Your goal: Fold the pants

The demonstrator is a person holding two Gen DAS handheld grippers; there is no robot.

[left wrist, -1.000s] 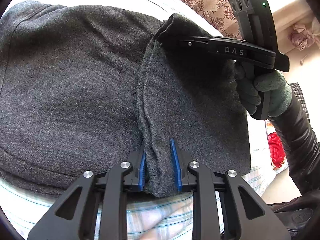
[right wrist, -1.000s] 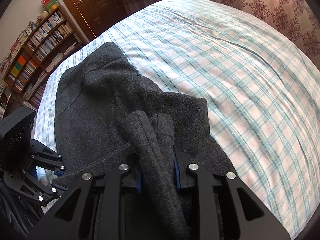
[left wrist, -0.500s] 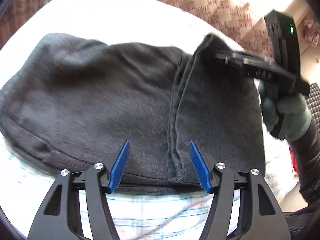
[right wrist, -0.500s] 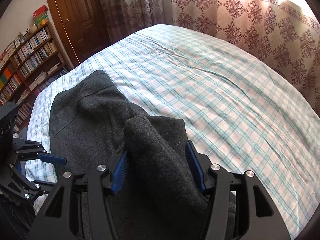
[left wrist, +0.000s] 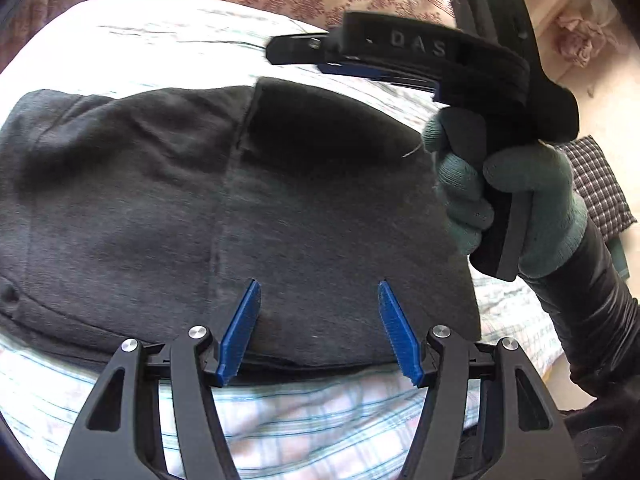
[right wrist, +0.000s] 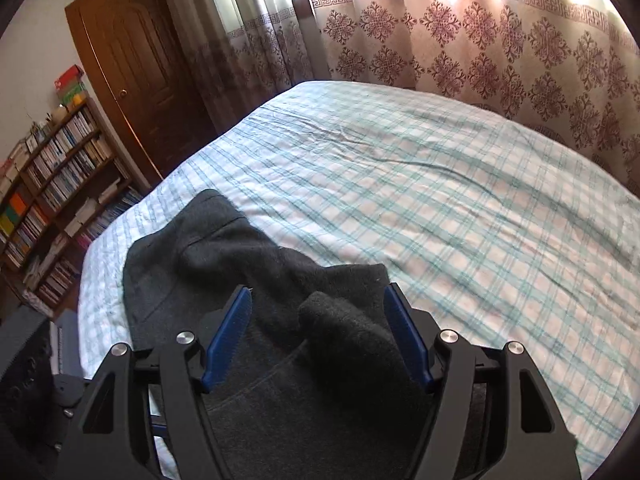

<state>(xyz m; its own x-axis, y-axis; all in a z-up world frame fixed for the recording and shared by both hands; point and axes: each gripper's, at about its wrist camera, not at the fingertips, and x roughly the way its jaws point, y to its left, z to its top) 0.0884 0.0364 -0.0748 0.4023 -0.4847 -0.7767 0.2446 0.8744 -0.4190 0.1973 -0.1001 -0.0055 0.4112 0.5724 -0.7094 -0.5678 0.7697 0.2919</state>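
Dark grey pants [left wrist: 168, 208] lie folded on the checked bedsheet [right wrist: 440, 200] near its corner. The left gripper [left wrist: 318, 322] hangs over the near edge, jaws spread wide, empty. The right gripper [right wrist: 318, 332] is likewise released, a raised bump of cloth between its blue pads [right wrist: 228, 336]. Its tips blur in the left view. A gloved hand [left wrist: 512, 196] holds it; the bookshelf [right wrist: 48, 184] is cut off at the frame.

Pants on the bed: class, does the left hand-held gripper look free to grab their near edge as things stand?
Probably yes. The left hand-held gripper is open just over the near edge of the pants, with nothing between its blue pads.
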